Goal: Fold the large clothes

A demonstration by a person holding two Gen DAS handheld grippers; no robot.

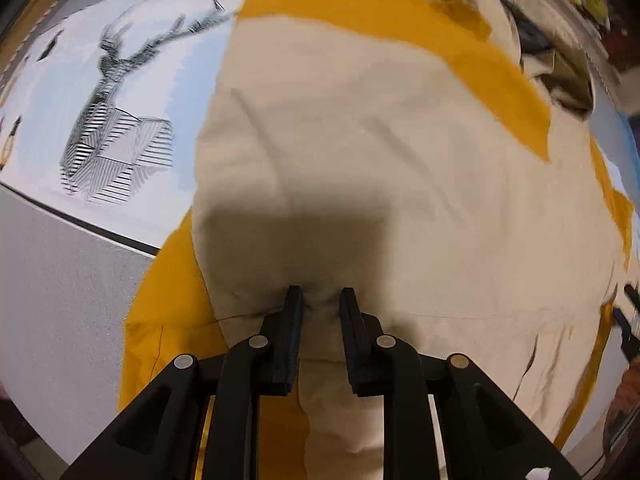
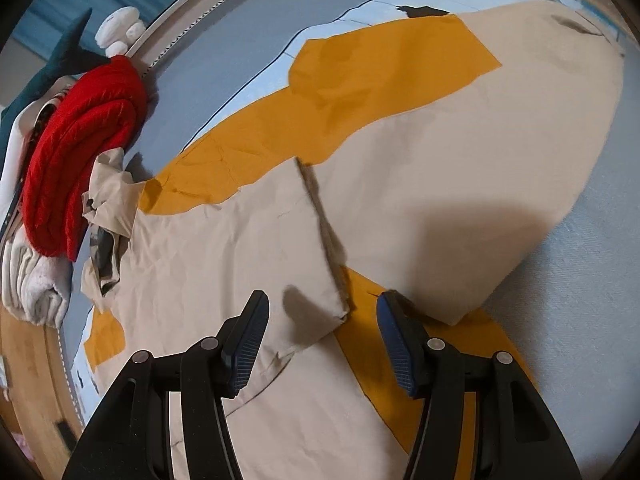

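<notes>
- Right now a large garment (image 1: 360, 152), beige outside with a mustard-yellow lining, is lying spread across a pale blue bed cover (image 1: 80, 280) printed with a line-drawn deer (image 1: 108, 120).
- The left gripper (image 1: 320, 294) is pointing almost straight down at the beige cloth, and its two black fingers are standing close together with a raised fold of the fabric pinched between them; the cloth is bunching up right at the fingertips.
- The gripper's own shadow is falling on the fabric just above those tips.
- In the right wrist view the right gripper (image 2: 322, 300) is hovering over the garment with its jaws spread wide, their blue ribbed pads (image 2: 248, 344) facing each other and pressing on nothing.
- Between those parted fingers a folded-over beige corner is lying on top of a yellow strip of lining, slightly lifted at its edge.
- A yellow panel is showing further up, near the far edge of the garment, partly folded over the beige.
- At the left of the right wrist view, a rolled red knit (image 2: 84, 152) is sitting beside a grey-white rolled towel (image 2: 32, 284), both just off the garment's crumpled collar end.
- A white soft toy (image 2: 120, 30) is resting beyond them near the bed's edge.
</notes>
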